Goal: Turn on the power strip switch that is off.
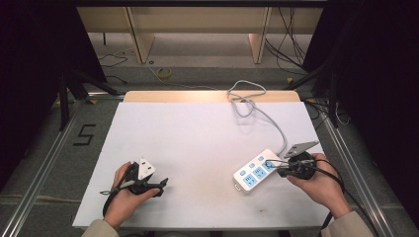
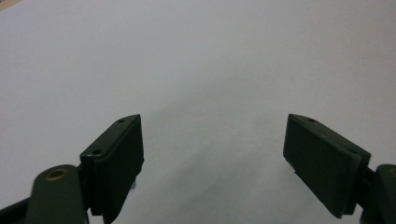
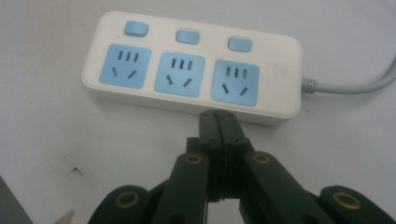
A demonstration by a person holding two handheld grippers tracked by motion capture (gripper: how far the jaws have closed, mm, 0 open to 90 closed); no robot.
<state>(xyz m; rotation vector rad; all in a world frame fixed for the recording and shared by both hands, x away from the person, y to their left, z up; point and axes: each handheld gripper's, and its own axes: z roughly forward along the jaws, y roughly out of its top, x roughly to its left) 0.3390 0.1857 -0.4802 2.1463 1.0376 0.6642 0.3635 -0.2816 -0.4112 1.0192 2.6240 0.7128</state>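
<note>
A white power strip [image 1: 254, 173] with three blue sockets and three blue switches lies at the right of the white table top [image 1: 197, 143]. In the right gripper view the power strip [image 3: 191, 65] lies crosswise just beyond my right gripper [image 3: 218, 115]. The jaws are shut together with nothing between them, and their tips are close to the strip's near edge. In the high view the right gripper [image 1: 279, 171] sits at the strip's right end. My left gripper [image 1: 162, 186] rests low at the front left. In its own view the left gripper [image 2: 213, 119] stands open over bare table.
The strip's grey cable [image 1: 276, 126] runs from its right end to the table's back edge, where it loops [image 1: 244, 96] and drops off. A wooden strip [image 1: 207, 96] borders the table's far edge. Dark curtains and stands flank both sides.
</note>
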